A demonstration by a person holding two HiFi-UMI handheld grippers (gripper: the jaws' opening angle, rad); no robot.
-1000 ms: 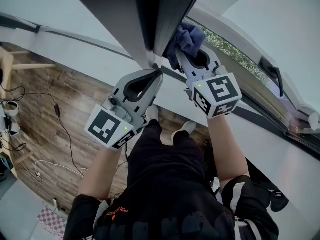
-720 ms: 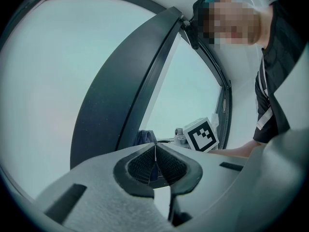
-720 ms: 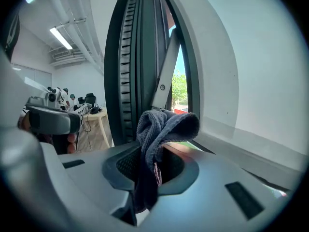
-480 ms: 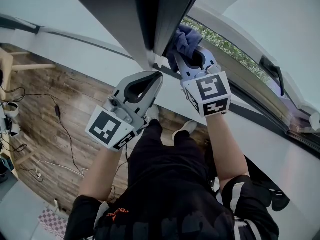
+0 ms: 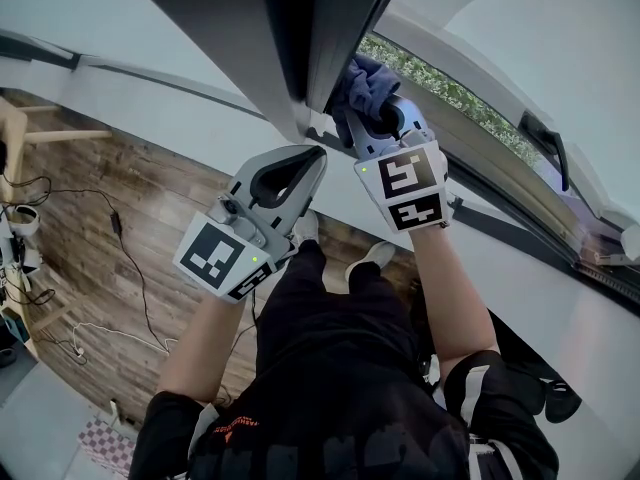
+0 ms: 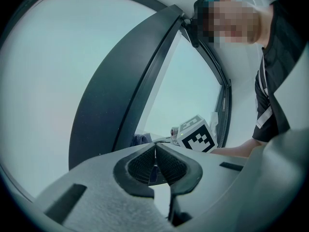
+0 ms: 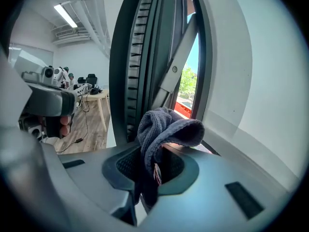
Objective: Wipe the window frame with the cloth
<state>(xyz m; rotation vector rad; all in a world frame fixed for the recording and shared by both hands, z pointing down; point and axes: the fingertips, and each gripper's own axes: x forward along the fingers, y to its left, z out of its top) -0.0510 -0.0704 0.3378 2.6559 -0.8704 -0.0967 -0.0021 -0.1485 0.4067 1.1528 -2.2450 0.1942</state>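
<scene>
The cloth point(image 7: 164, 127) reads as a thick blue-grey knit, nubby and matt, its pile rough along the folds. The right gripper point(image 7: 153, 168) shows a grey plastic shell, matt with a fine grain, and its pads point(image 7: 127, 166) are black, ribbed and rubbery-looking. The left gripper point(image 6: 155, 162) has the same finish: dull grey plastic, with finely ridged black pads point(image 6: 140, 166). The window frame point(image 5: 335, 18) is dark and smooth with a low sheen, whether coated metal or plastic is unclear. A ribbed black strip point(image 7: 140, 57) runs along it. The wall point(image 5: 130, 78) is white, smooth and matt. The floor point(image 5: 110, 258) is brown wood-look planking with visible grain. The person's clothing point(image 5: 340, 368) is black matt fabric.
</scene>
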